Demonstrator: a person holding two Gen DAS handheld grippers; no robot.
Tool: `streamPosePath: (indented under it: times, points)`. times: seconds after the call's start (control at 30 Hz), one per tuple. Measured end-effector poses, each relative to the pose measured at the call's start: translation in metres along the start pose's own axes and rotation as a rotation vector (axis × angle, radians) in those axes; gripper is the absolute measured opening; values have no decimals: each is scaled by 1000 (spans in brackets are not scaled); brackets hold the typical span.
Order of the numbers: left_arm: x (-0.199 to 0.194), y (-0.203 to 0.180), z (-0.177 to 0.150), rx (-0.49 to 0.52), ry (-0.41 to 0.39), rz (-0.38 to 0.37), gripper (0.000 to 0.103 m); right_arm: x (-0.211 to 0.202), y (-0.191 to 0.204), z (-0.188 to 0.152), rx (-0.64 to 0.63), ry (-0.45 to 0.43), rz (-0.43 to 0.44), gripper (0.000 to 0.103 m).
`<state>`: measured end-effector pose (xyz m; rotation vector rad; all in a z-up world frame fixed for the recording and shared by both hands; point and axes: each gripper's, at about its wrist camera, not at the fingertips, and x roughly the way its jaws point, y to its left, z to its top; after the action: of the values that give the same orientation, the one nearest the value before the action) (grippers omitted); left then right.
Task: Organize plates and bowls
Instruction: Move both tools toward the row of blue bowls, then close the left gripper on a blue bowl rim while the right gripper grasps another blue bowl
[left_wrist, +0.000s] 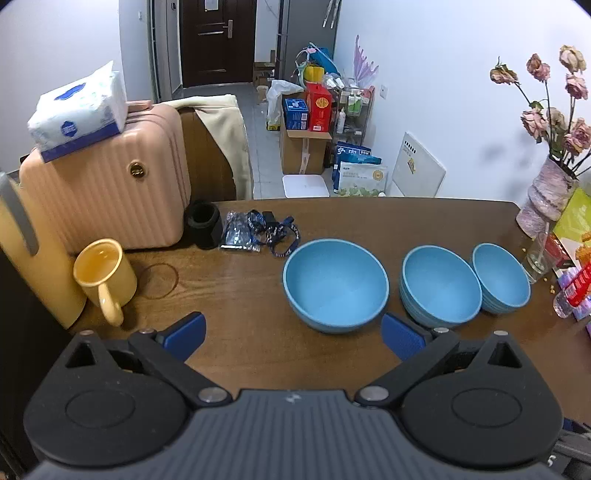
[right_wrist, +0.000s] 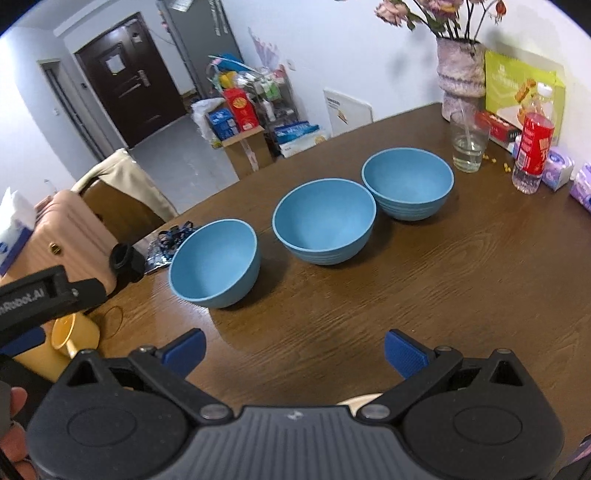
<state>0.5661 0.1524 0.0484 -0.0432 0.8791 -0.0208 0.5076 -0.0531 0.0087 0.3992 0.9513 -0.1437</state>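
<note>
Three blue bowls are being approached, none yet taken: the left bowl, middle bowl and right bowl are sitting in a row on the worktop. The left gripper and right gripper are being held with jaws spread wide and empty. Judged next: one bowl's rim being pinched for nesting.

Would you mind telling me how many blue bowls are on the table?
3, in a row on the wooden table: the left bowl nearest the yellow mug, the middle bowl, and the right bowl beside the glass. None looks hidden.
</note>
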Motion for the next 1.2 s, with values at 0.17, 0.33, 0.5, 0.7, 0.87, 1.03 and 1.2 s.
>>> streamPosePath:
  times: [0.17,0.33,0.5,0.7,0.87,1.03,1.2]
  points:
    - [24,-2,23,6,25,0,103,25,7,19,44,31,-33,103]
    - [50,-6,43,31,61,0,103,47,13,36,77,57,-69,103]
    - [77,-7,59,48,94,-3,103,70,21,47,101,97,-108,103]
    - [107,-7,72,53,127,12,103,94,31,60,115,126,-126,103]
    - [134,-7,79,69,164,19,103,111,40,69,116,147,-124,103]
    - [160,-6,84,80,200,28,103,126,45,74,116,161,-127,103]
    - [178,-5,86,88,221,25,103,141,47,78,121,173,-132,103]
